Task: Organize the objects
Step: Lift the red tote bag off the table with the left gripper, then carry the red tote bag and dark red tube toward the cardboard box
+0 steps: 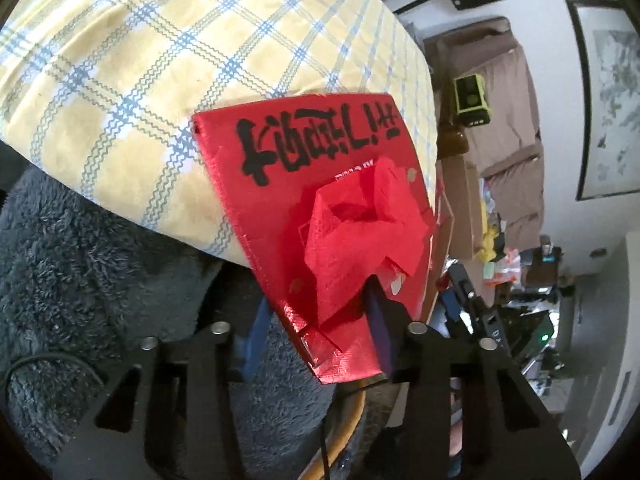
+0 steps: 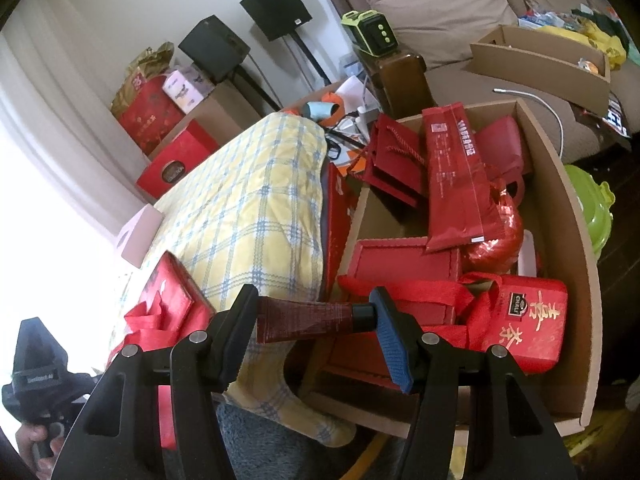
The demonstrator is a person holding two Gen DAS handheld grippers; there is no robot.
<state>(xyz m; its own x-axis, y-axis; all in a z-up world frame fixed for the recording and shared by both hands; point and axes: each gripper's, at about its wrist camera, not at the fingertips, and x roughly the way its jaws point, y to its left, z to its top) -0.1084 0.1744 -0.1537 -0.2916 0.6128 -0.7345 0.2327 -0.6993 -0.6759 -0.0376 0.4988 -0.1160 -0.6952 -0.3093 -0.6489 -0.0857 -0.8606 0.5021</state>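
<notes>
Left wrist view: the left gripper point(image 1: 340, 320) points at a flat red box point(image 1: 304, 184) with black brush lettering, lying on a yellow-and-blue plaid cushion point(image 1: 160, 80) near that cushion's lower right edge. A crumpled red ribbon bow point(image 1: 352, 236) sits on the box lid. The blue-padded right finger point(image 1: 378, 332) rests against the bow's lower edge; the other finger is hidden behind the box and bow, so whether the jaws are pinching the bow cannot be told. A grey shaggy blanket point(image 1: 80, 280) lies under the cushion. In the background, a brown sofa point(image 1: 504, 120) and a green-and-black device point(image 1: 472, 98).

Right wrist view: the right gripper point(image 2: 316, 320) is clamped lengthwise on a dark red tube point(image 2: 304, 320), black cap against the blue pad, crimped end against the other finger. It hovers over the seam between the plaid cushion point(image 2: 248, 200) and a cardboard box point(image 2: 576, 248). The cardboard box is packed with red items: a tea bag with gold characters point(image 2: 528, 320), a long red foil pouch point(image 2: 456, 184), small dark red paper bags point(image 2: 392, 160). The red box with bow point(image 2: 168, 304) shows at the cushion's lower left edge. At the bottom left corner, a hand point(image 2: 40, 440) holds the other gripper's handle.
</notes>
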